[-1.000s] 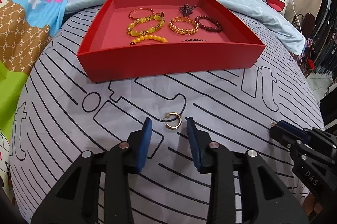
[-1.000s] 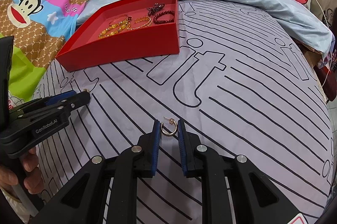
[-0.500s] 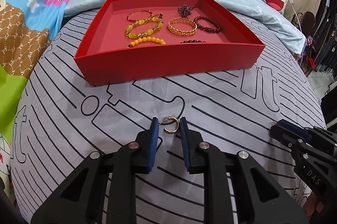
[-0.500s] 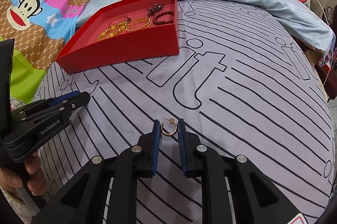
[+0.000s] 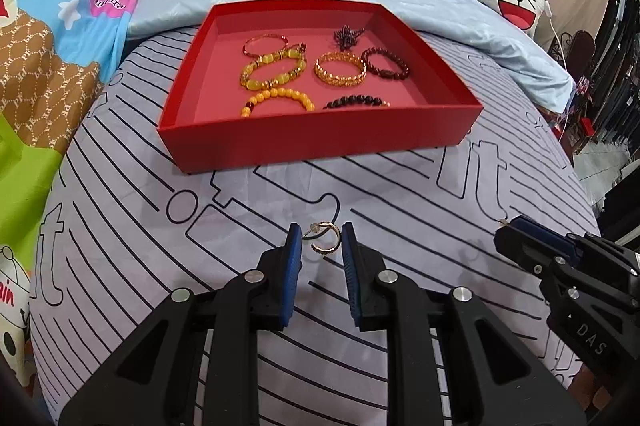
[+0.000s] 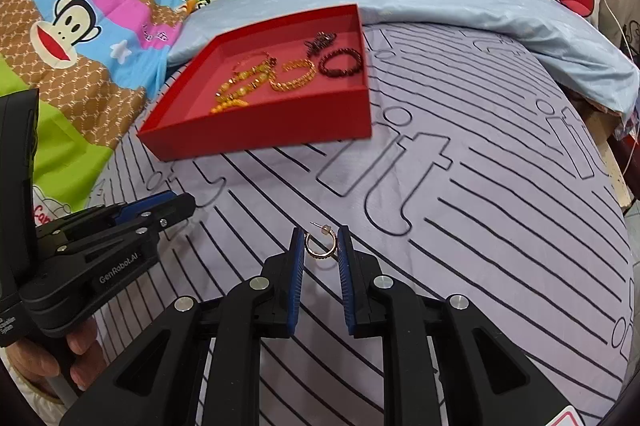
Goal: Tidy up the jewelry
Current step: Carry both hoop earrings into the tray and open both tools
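Left gripper (image 5: 320, 246): your jaws stood narrow around a gold hoop earring (image 5: 325, 240); the right pad touched the hoop, but I could not tell whether the left pad pressed its post.
Right gripper (image 6: 320, 246): your jaws were just as narrow around a second hoop earring (image 6: 319, 245), and both pads seemed to meet its edges.
Where things lay: each earring hung just over the striped bedsheet (image 5: 400, 193), well short of the red tray (image 5: 312, 145) that held the bracelets (image 5: 340, 71).
Slip risk: the hoops were thin, round and hard, so a loose squeeze could have let one twist out between the pads.
Cause: each grip looked to bear on the curved rim only.
Loss risk: a dropped earring could have sunk into a fold of the soft sheet.
Tray risk: you could have clipped the tray's near wall on a low carry.
Clash risk: your two grippers sat near each other.
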Tool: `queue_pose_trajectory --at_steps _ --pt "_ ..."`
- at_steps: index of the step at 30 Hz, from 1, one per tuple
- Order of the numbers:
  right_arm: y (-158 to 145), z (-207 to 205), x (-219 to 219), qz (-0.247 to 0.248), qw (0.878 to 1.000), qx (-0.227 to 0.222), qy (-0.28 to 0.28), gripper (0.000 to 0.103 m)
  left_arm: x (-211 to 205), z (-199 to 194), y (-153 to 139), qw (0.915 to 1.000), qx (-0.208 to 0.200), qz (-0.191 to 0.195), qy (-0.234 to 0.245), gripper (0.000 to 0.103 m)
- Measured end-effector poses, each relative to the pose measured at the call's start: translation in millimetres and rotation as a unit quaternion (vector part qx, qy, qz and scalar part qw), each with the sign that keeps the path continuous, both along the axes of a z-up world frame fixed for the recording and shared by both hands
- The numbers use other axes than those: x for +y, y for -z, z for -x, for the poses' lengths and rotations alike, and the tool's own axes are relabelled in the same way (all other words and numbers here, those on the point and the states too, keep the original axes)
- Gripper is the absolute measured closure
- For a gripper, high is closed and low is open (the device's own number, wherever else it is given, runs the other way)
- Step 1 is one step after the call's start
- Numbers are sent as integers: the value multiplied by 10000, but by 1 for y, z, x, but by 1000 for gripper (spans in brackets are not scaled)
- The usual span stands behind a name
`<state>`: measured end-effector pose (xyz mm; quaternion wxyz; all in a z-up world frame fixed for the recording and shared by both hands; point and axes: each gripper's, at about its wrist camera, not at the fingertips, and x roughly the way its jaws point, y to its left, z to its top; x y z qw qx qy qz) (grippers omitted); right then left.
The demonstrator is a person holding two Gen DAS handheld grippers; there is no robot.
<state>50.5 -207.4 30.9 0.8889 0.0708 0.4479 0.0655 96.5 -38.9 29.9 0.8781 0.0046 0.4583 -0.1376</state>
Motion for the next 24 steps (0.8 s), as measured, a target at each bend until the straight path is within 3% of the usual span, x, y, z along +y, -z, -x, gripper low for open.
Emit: queue_pose_trajectory --at_steps 9,17,24 --pt "-37 -30 12 -163 9989 -387 -203 87 3 -19 -32 9995 -296 90 0 83" --pt "-61 -86 27 -85 9969 -685 -389 87 9 -66 -58 9981 -591 113 -88 83" --pt "-62 -145 39 -82 9966 -657 -492 87 8 -121 -63 9977 -674 51 -102 83"
